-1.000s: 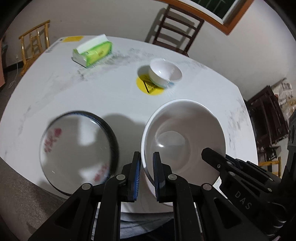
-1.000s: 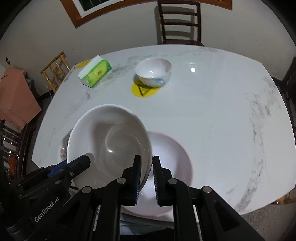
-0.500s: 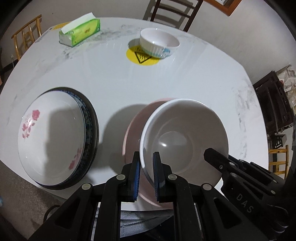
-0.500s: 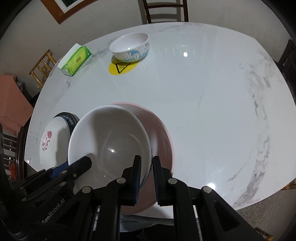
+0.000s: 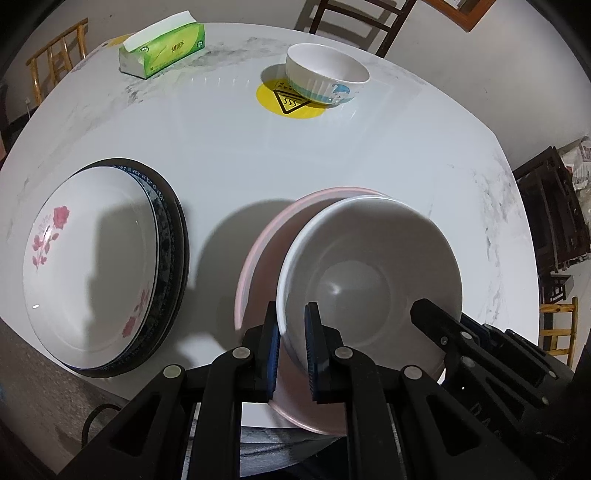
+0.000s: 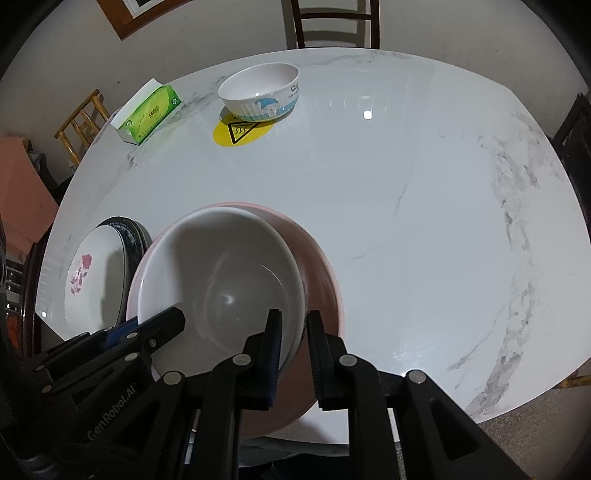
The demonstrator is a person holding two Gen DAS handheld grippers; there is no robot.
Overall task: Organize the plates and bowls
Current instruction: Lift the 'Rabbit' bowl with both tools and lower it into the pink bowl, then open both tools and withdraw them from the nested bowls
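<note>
A large white bowl sits nested inside a wider pink bowl near the table's front edge. My left gripper is shut on the white bowl's near-left rim. On the opposite rim, my right gripper has its jaws opening. The white bowl still has its rim between them, with a thin sliver of the pink bowl showing beside the right pad. To the left lies a rose-patterned white plate stacked on dark-rimmed plates. A small white bowl stands at the back.
The small bowl rests partly on a yellow warning sticker. A green tissue box lies at the back left of the white marble table. Wooden chairs stand behind the table. The stacked bowls slightly overhang the table's front edge.
Both grippers sank with the white bowl, which now rests inside the pink bowl. The right gripper's jaws stand slightly wider than before.
</note>
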